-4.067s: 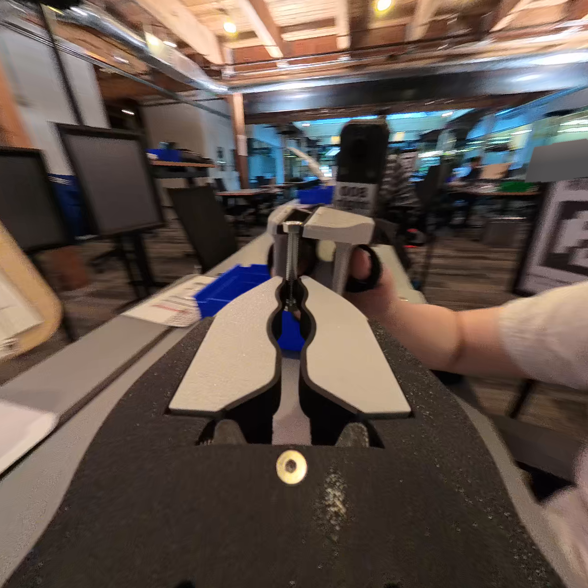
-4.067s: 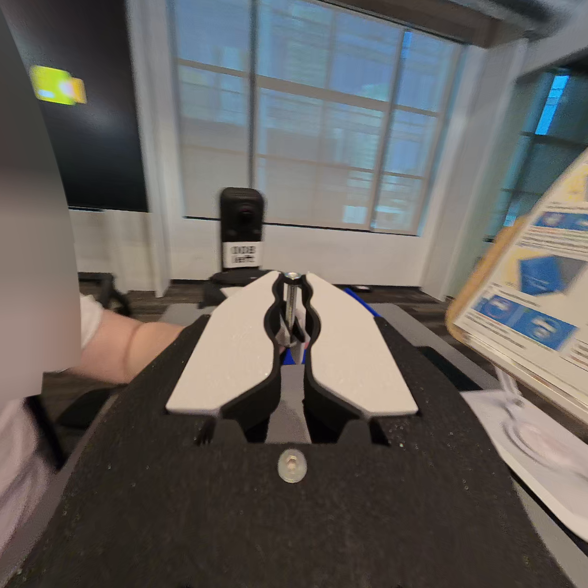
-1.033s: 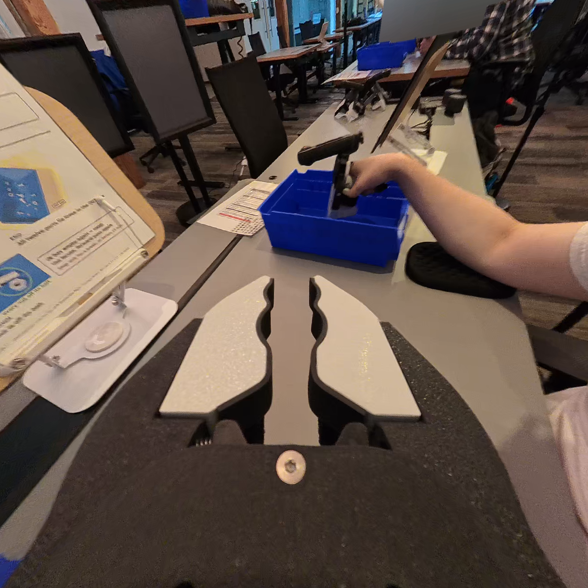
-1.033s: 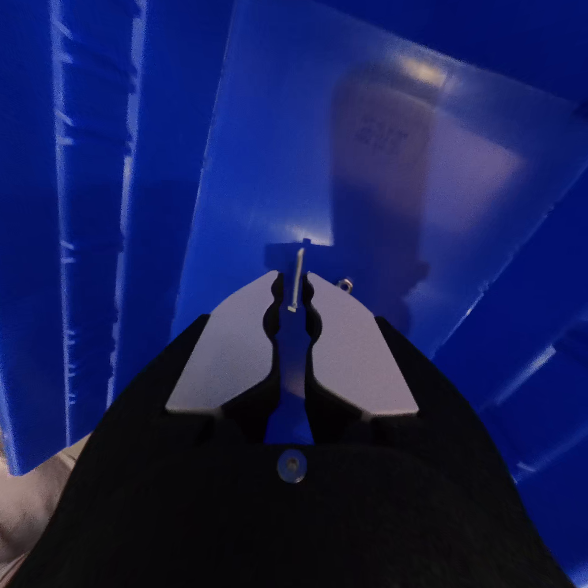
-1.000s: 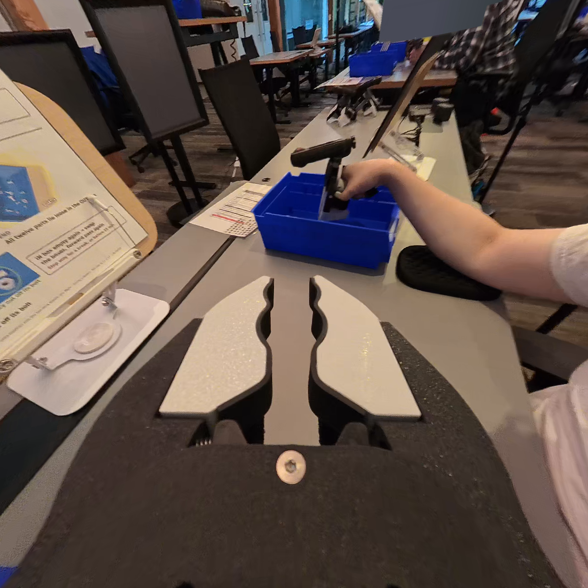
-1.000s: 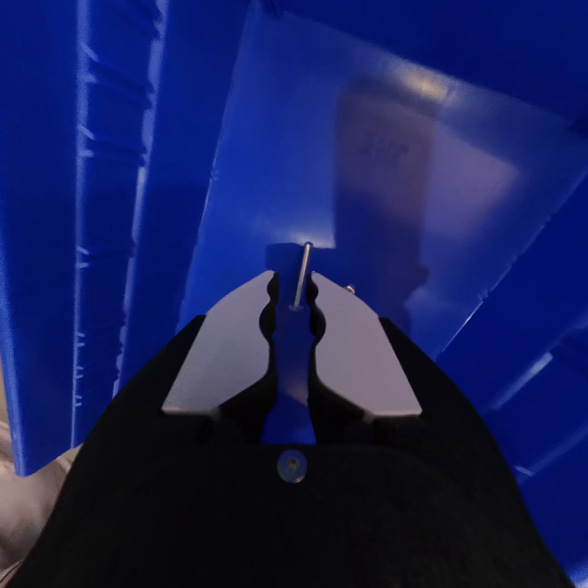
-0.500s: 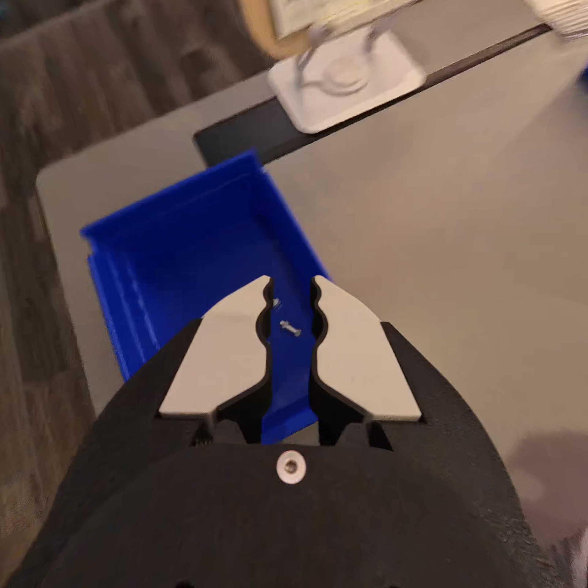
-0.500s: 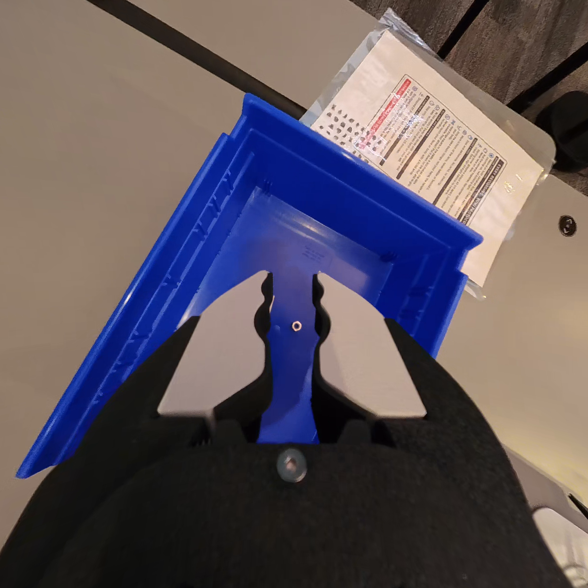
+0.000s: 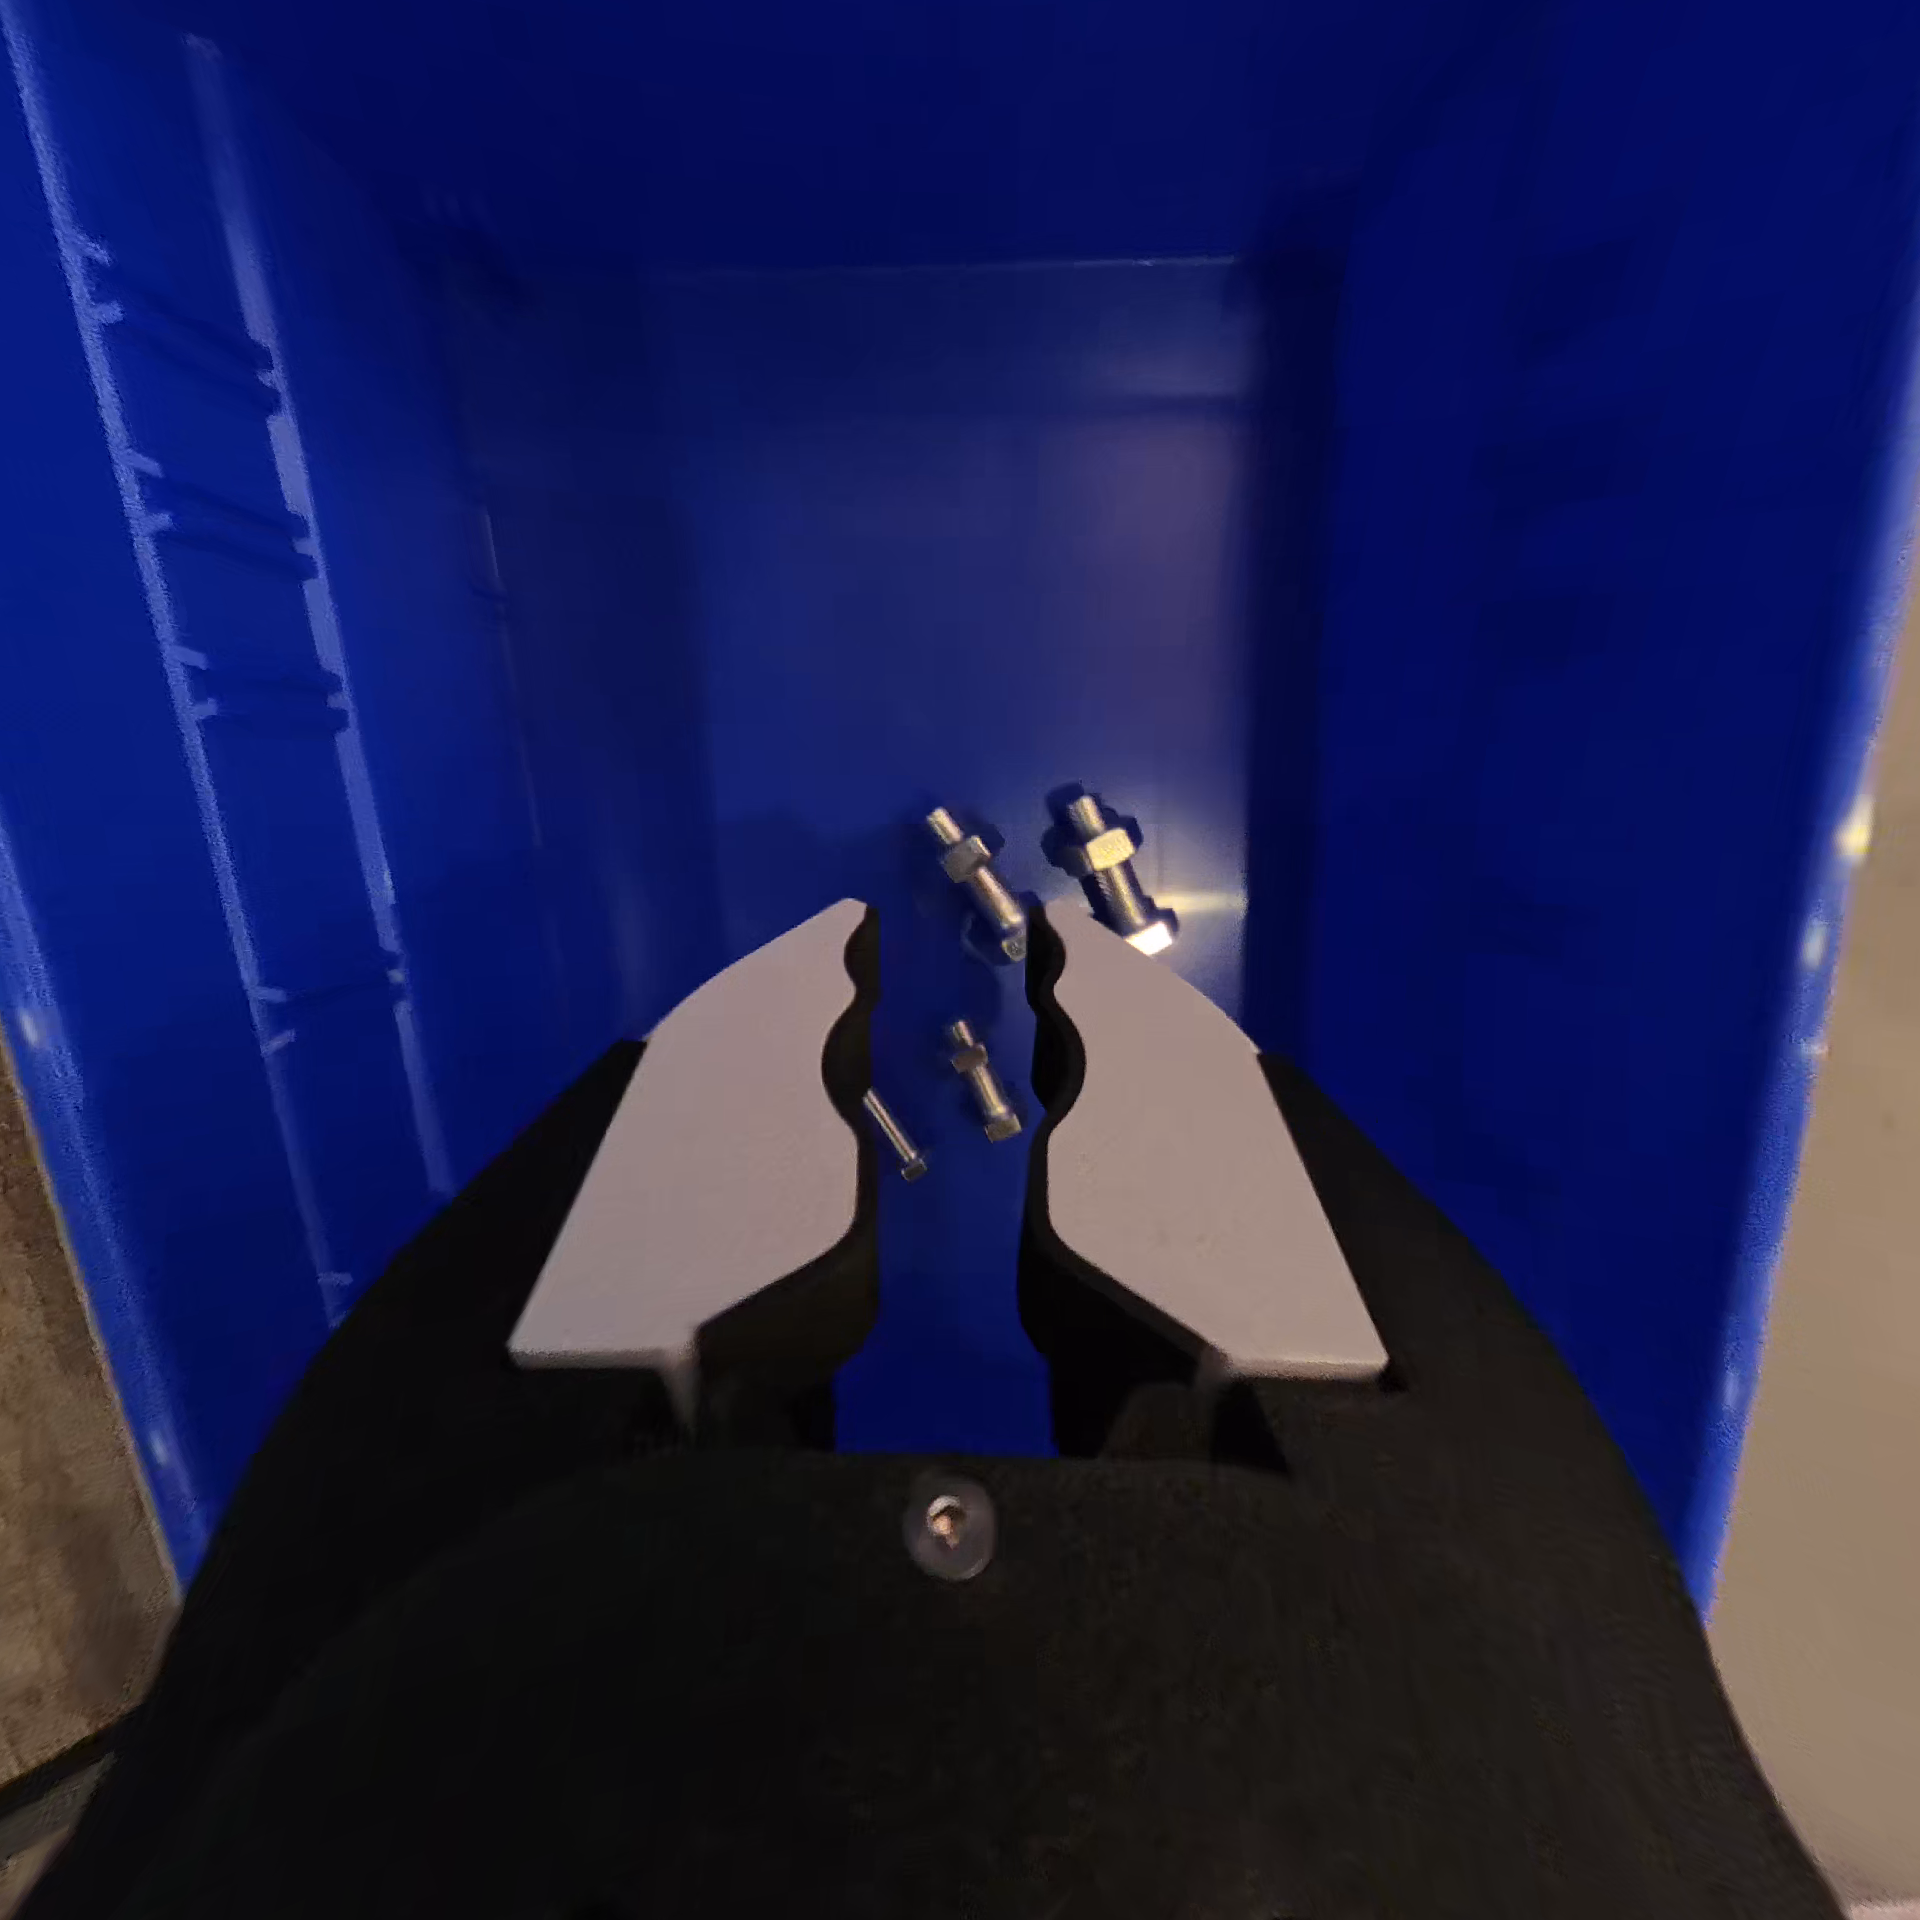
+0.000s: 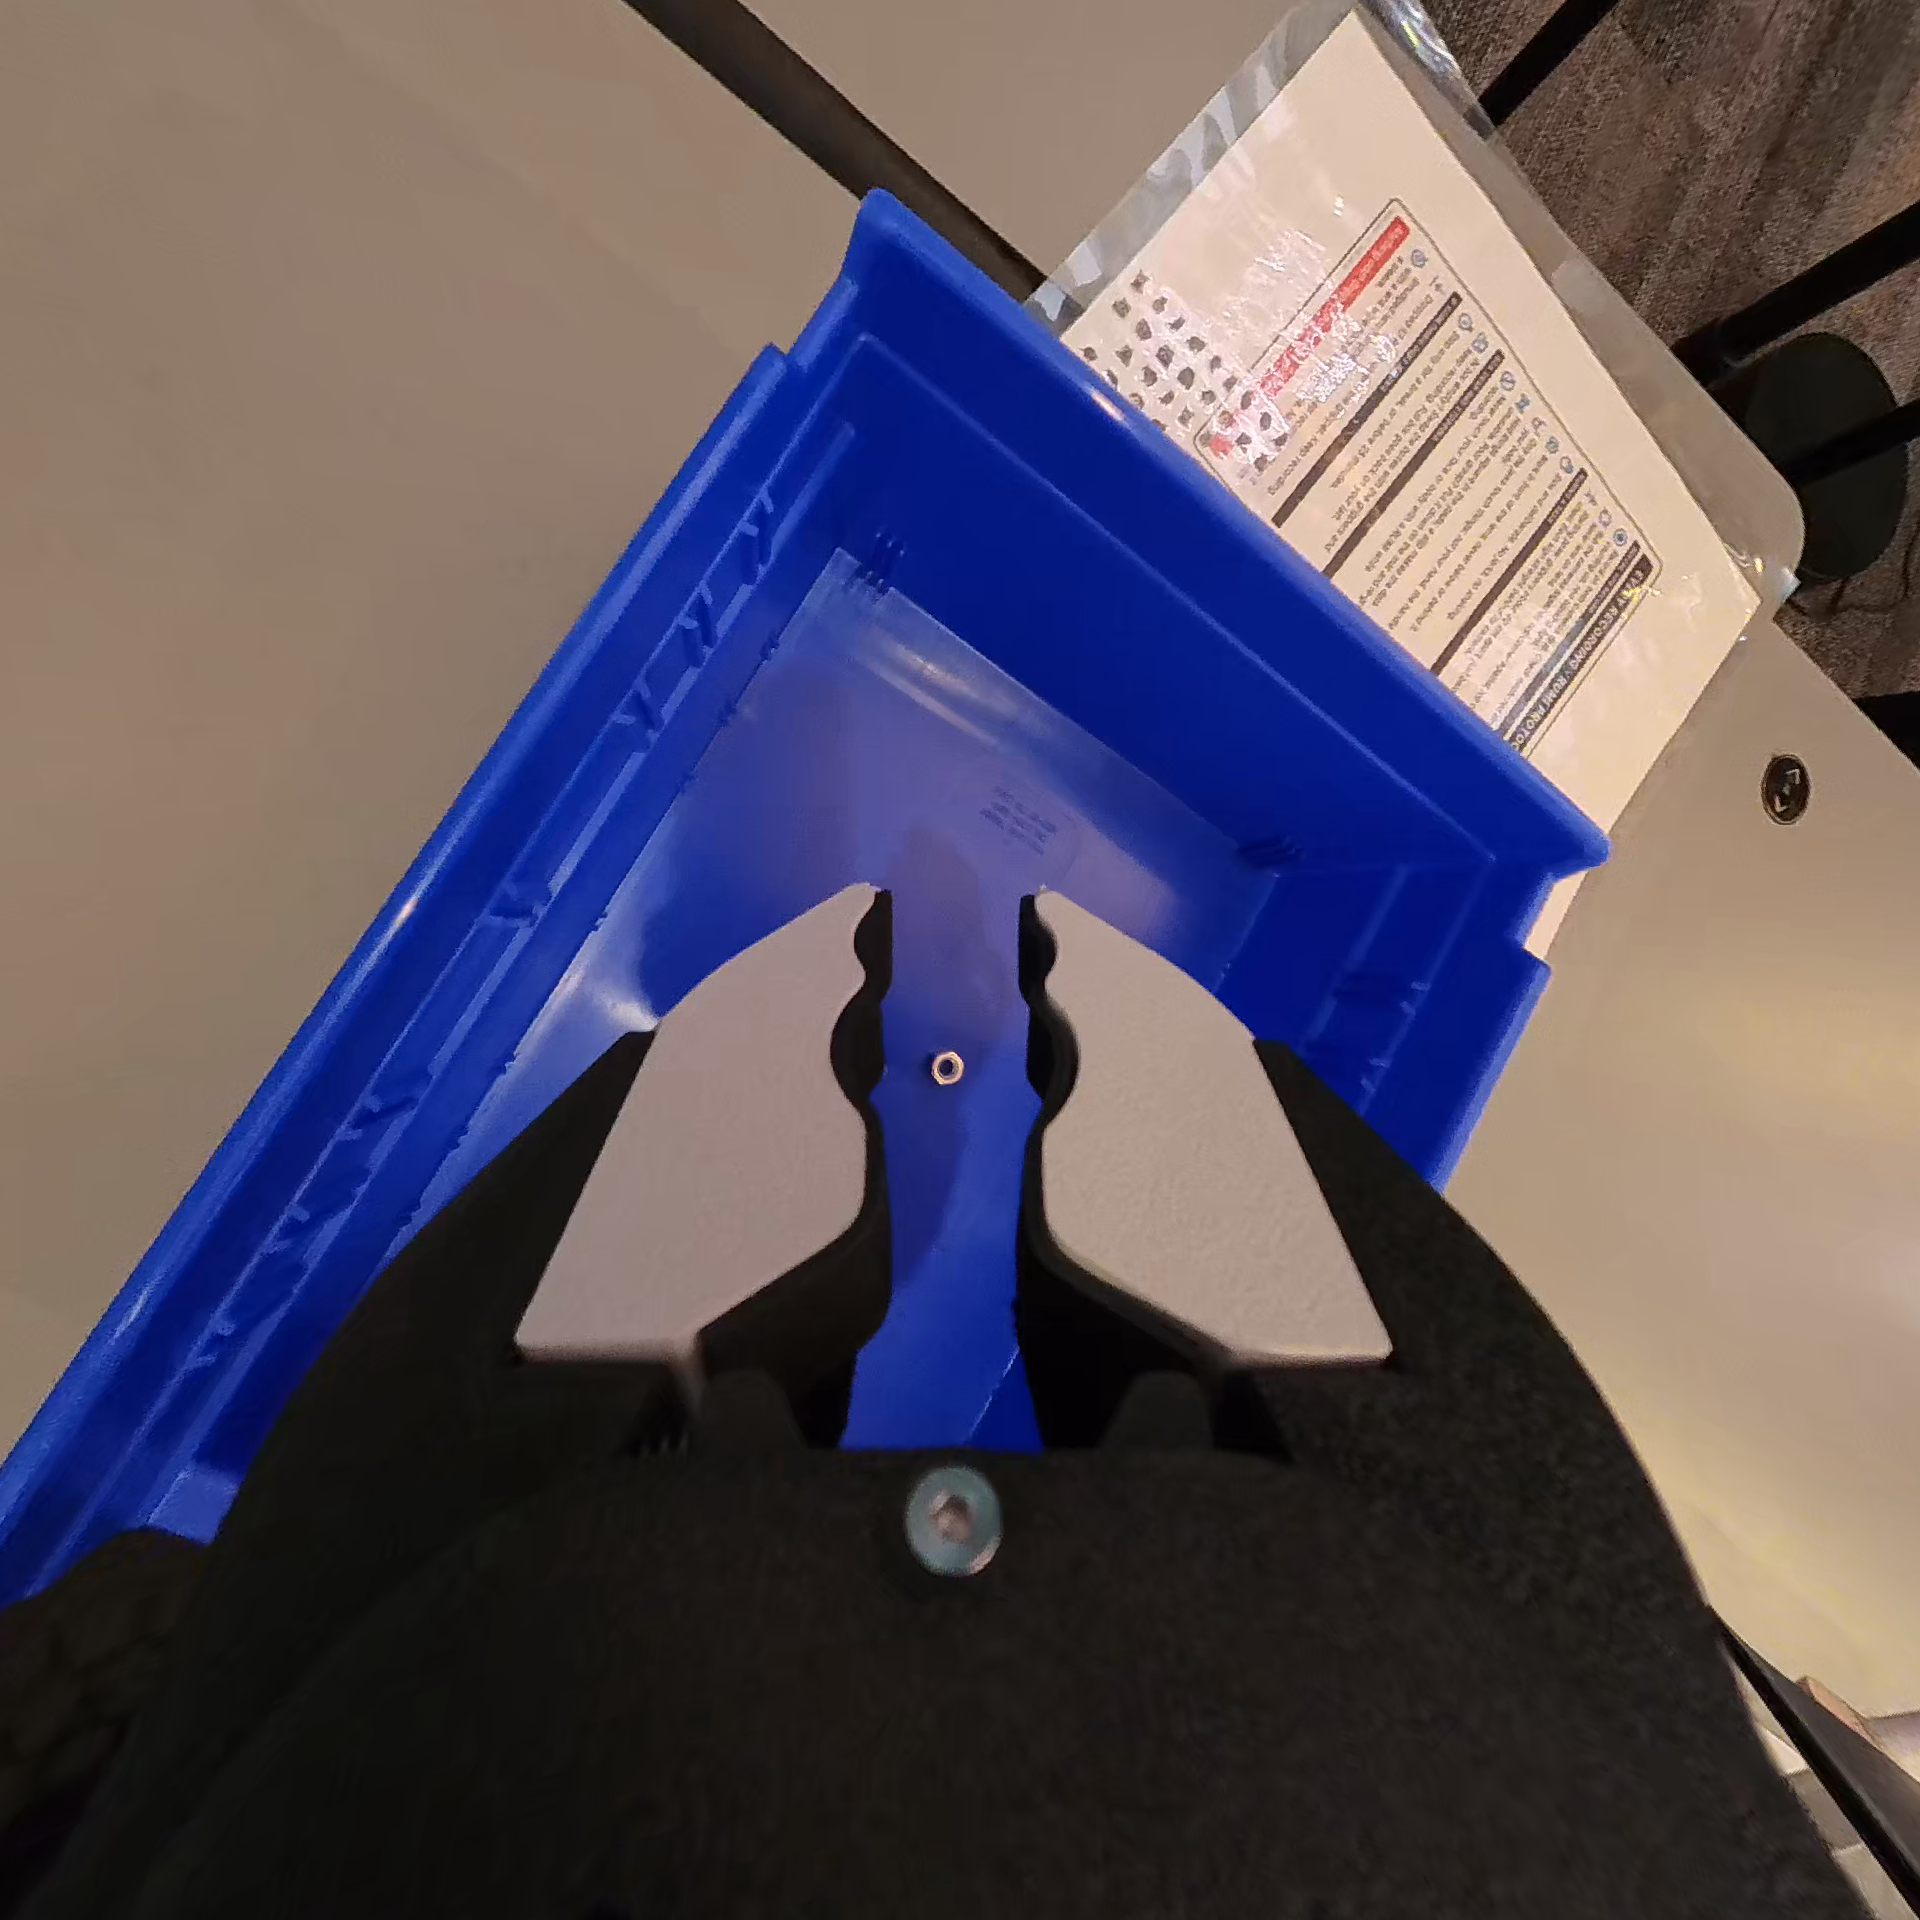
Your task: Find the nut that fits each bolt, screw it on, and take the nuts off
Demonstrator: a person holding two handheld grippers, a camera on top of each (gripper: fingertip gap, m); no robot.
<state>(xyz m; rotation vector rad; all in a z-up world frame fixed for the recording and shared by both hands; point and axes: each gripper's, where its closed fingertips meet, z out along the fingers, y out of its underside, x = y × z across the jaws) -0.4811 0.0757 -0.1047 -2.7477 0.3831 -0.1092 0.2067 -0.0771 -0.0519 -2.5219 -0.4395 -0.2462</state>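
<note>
Left gripper point(image 9: 945, 925) hanging spread and empty inside a blue bin point(image 9: 312, 727); thin bare bolt point(image 9: 896, 1135) nearest, small nutted bolt point(image 9: 979, 1081) beside it, two bigger nutted bolts point(image 9: 977, 883) farther. Right gripper point(image 10: 954, 906) hovering spread over another blue bin point(image 10: 1195, 582), loose nut point(image 10: 945, 1067) lying on its floor; laminated sheet point(image 10: 1455, 436) lying beyond.

Pale grey table point(image 10: 312, 416) with a dark seam running across it. There's a laminated sheet point(image 10: 1382, 457) lying flat near the far edge. Past that, dark mottled carpet point(image 10: 1714, 135), plus black chair legs point(image 10: 1818, 281) and a round black base point(image 10: 1813, 410).
</note>
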